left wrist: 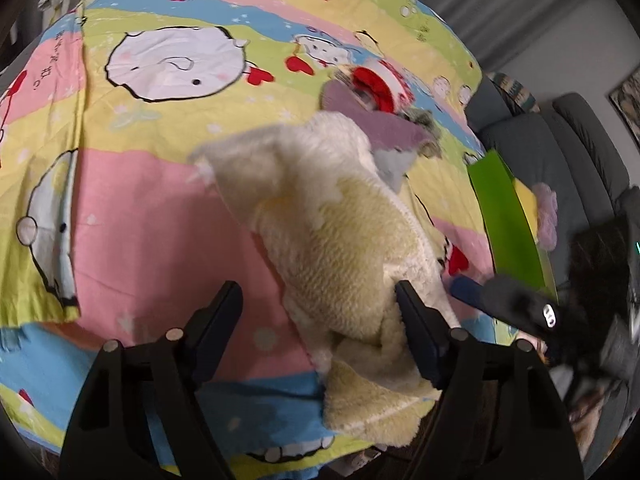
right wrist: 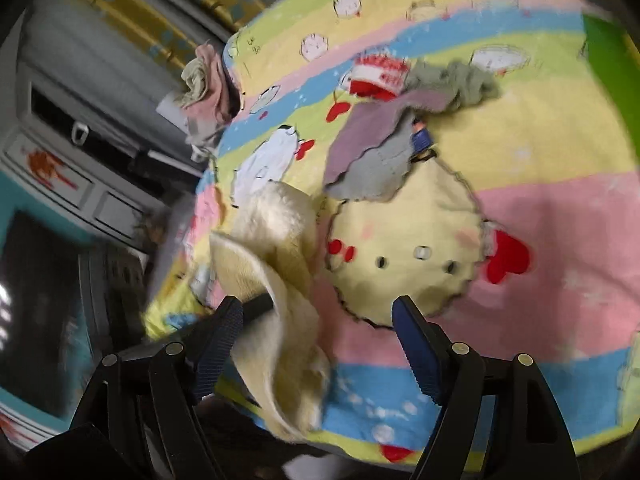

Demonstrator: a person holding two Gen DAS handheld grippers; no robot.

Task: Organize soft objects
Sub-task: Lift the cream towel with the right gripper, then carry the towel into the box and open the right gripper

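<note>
Both grippers are hanging over the cartoon-print bedsheet point(left wrist: 152, 208) with their fingers spread apart: the left gripper point(left wrist: 320, 300) and the right gripper point(right wrist: 318, 318) are each framing a fold of the cream fleece cloth point(left wrist: 332, 240) without clamping it. Farther off on the sheet, a purple cloth point(right wrist: 372, 128), a grey cloth point(right wrist: 380, 172) and a red-and-white item point(right wrist: 378, 72) are lying bunched together, with a green bin point(left wrist: 508, 216) standing at the right edge.

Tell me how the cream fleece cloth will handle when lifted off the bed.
The cream fleece cloth is probably floppy: it lies folded and rumpled on the cartoon bedsheet, so it should drape and sag from any pinch. Its fluffy pile suggests it is light and grippy. One edge curls loosely, so it may unfold.
</note>
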